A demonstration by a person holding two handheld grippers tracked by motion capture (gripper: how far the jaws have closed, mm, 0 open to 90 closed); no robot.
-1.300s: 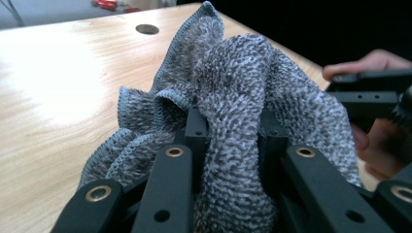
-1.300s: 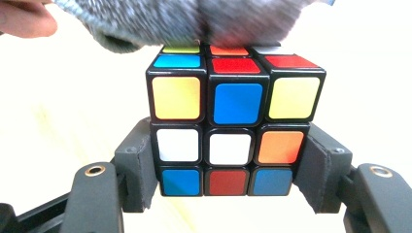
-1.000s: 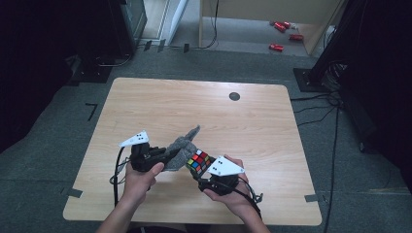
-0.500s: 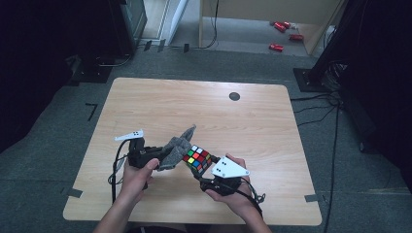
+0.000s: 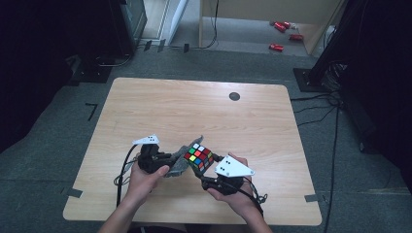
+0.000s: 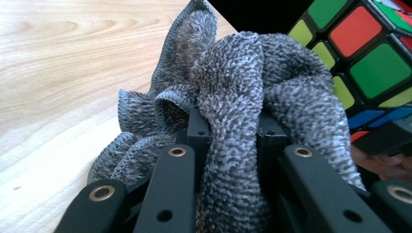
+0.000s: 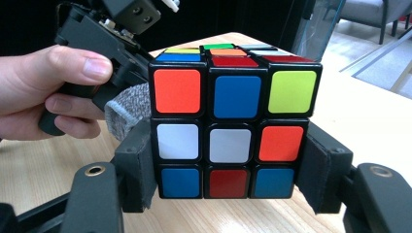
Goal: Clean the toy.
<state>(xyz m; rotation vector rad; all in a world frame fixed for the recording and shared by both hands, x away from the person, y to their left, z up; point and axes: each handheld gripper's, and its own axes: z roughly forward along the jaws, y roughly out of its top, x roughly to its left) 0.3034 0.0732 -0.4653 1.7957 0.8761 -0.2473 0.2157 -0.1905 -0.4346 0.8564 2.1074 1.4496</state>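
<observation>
A scrambled colour cube [image 5: 198, 158] is held just above the wooden table [image 5: 194, 107], near its front edge. My right gripper [image 5: 203, 169] is shut on it, the pads [image 7: 323, 167] pressing its lower two rows from both sides [image 7: 228, 131]. My left gripper [image 5: 170, 162] is shut on a bunched grey towelling cloth [image 5: 180, 162]. In the left gripper view the cloth [image 6: 233, 87] bulges up between the jaws and lies against the cube [image 6: 369, 53]. The right gripper view shows the left gripper [image 7: 107, 39], its hand [image 7: 53, 87] and a bit of cloth [image 7: 126, 111] behind the cube's left side.
A small black round spot [image 5: 234, 96] lies at the table's far right. Cables trail from both grippers over the front edge [image 5: 121, 179]. On the floor beyond the table are red objects [image 5: 277, 47] and dark stands.
The left gripper and its cloth shifted a little left, then back right against the cube. The cloth's raised corner has sunk. The cube stays in the right gripper.
</observation>
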